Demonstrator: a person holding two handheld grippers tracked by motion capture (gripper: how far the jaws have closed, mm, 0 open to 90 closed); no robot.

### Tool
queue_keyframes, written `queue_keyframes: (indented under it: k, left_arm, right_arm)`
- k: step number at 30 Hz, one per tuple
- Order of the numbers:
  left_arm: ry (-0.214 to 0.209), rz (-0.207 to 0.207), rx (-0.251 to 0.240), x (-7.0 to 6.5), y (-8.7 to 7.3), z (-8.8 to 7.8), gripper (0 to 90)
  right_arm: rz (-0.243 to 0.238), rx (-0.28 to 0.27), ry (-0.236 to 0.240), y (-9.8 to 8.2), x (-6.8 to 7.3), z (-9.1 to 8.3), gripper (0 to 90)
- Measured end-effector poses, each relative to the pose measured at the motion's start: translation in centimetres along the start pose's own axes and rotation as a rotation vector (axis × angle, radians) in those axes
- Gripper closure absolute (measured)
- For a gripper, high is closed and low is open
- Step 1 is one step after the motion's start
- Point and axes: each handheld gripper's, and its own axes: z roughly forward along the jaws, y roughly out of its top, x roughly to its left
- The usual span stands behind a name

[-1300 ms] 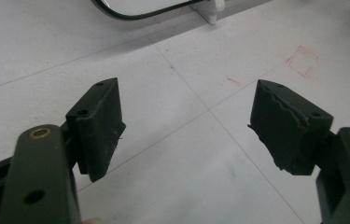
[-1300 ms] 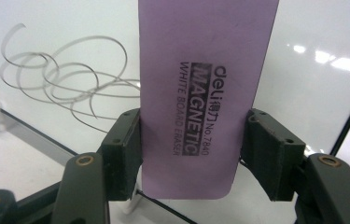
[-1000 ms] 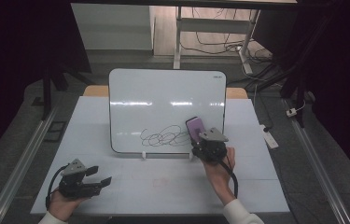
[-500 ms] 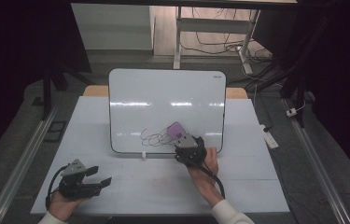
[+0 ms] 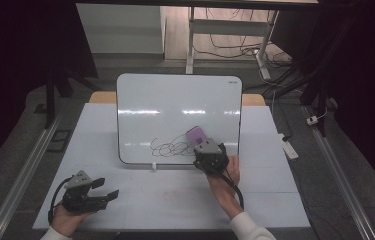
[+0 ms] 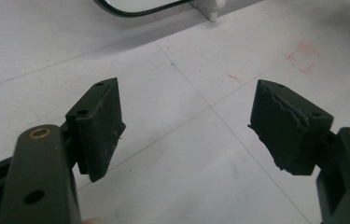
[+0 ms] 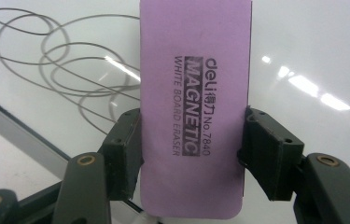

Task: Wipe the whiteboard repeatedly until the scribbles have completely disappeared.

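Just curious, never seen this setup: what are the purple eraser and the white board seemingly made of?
The eraser looks like matte foam or soft plastic, though that's uncertain: flat purple face with printed lettering and no shine. The board looks like glossy coated sheet: lamp reflections glint on it, pen scribbles sit on its surface, and a thin dark rim edges it.

A lab or test workspace: beyond the right gripper [image 5: 204, 151] stands a glossy white rectangular whiteboard [image 5: 175, 107] on a plain white table [image 5: 175, 200], with loose black cables [image 5: 225, 47] farther behind.
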Motion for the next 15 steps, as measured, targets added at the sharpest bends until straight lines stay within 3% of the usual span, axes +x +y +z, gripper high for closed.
queue_keyframes:
  k: [3,7,9,11,15]
  left_arm:
    - [-0.001,-0.002,-0.001,0.0,0.0,0.0,25.7]
    - [0.0,-0.003,-0.003,0.1,0.0,-0.1,25.7]
    - [-0.001,-0.005,-0.002,0.1,-0.1,-0.1,25.8]
    - [-0.002,-0.006,-0.003,0.1,-0.1,-0.1,25.7]
    - [-0.003,-0.005,-0.005,0.1,-0.1,-0.2,25.7]
  right_arm:
    - [-0.015,0.0,0.03,0.4,1.4,0.3,41.0]
    - [-0.076,0.006,0.065,0.8,3.8,0.7,41.0]
    - [-0.097,0.01,0.061,0.9,4.3,0.8,41.0]
    - [-0.084,0.009,0.084,0.9,3.9,0.7,41.0]
    - [-0.066,0.006,0.02,0.9,2.0,0.4,41.0]
